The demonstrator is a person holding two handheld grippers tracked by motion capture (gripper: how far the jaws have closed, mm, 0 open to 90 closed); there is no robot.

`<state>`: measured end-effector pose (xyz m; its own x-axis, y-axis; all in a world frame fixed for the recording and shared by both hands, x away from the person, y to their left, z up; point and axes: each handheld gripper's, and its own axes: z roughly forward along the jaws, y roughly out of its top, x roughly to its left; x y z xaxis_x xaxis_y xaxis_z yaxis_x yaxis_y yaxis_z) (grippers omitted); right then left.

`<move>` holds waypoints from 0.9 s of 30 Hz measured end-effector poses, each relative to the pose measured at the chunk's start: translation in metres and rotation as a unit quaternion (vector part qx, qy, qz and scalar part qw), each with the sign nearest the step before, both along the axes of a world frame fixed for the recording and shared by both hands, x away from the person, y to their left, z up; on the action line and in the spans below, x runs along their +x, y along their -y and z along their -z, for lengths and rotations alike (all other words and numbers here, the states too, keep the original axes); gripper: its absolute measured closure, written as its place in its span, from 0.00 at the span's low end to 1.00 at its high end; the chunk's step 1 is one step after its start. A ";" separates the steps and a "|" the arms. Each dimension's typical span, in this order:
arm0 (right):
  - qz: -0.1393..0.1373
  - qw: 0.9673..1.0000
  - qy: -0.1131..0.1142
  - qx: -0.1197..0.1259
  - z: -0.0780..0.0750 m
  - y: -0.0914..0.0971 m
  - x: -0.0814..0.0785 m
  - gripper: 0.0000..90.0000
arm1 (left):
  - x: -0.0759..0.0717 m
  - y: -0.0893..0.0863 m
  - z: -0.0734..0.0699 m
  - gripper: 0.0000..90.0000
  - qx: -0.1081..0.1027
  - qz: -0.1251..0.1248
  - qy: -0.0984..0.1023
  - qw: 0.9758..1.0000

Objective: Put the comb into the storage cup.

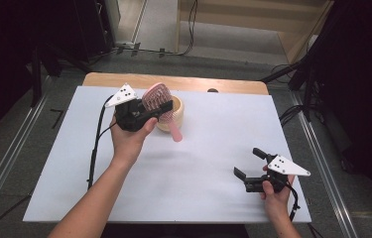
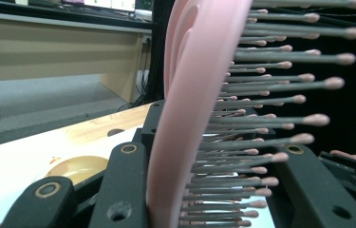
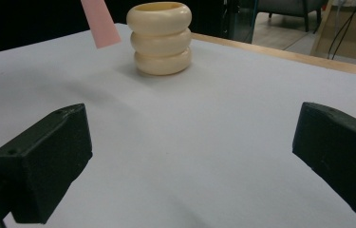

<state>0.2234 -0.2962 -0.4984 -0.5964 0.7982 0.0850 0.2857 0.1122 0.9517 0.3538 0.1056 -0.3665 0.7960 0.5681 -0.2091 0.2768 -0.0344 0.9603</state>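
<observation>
A pink hairbrush (image 1: pixel 157 101) is lifted off the table at the back left, its head clamped in my left gripper (image 1: pixel 146 110), its handle (image 1: pixel 175 132) slanting down toward the near side. In the left gripper view the brush head (image 2: pixel 190 109) stands between the two black jaws, bristles pointing right. Just behind the brush sits a cream ribbed cup (image 1: pixel 173 113), which in the right gripper view is a cream cup (image 3: pixel 161 38) of three stacked rings with the pink handle tip (image 3: pixel 100 23) to its left. My right gripper (image 1: pixel 249 162) is open near the front right, nothing between its jaws.
A white sheet (image 1: pixel 198 163) covers the wooden table (image 1: pixel 173 82), whose bare strip runs along the back. Cables trail from both grippers. Metal rails and dark floor flank the table on both sides.
</observation>
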 end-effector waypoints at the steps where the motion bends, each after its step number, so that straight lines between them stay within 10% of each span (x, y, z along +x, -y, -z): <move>1: 0.002 1.000 -0.002 0.002 0.001 0.002 -0.001 0.00 | 0.002 0.000 0.000 0.70 0.000 -0.002 -0.001 1.000; 27: 0.023 1.000 -0.005 0.012 0.010 0.023 -0.006 0.00 | 0.030 0.002 -0.017 0.70 -0.009 -0.018 0.003 1.000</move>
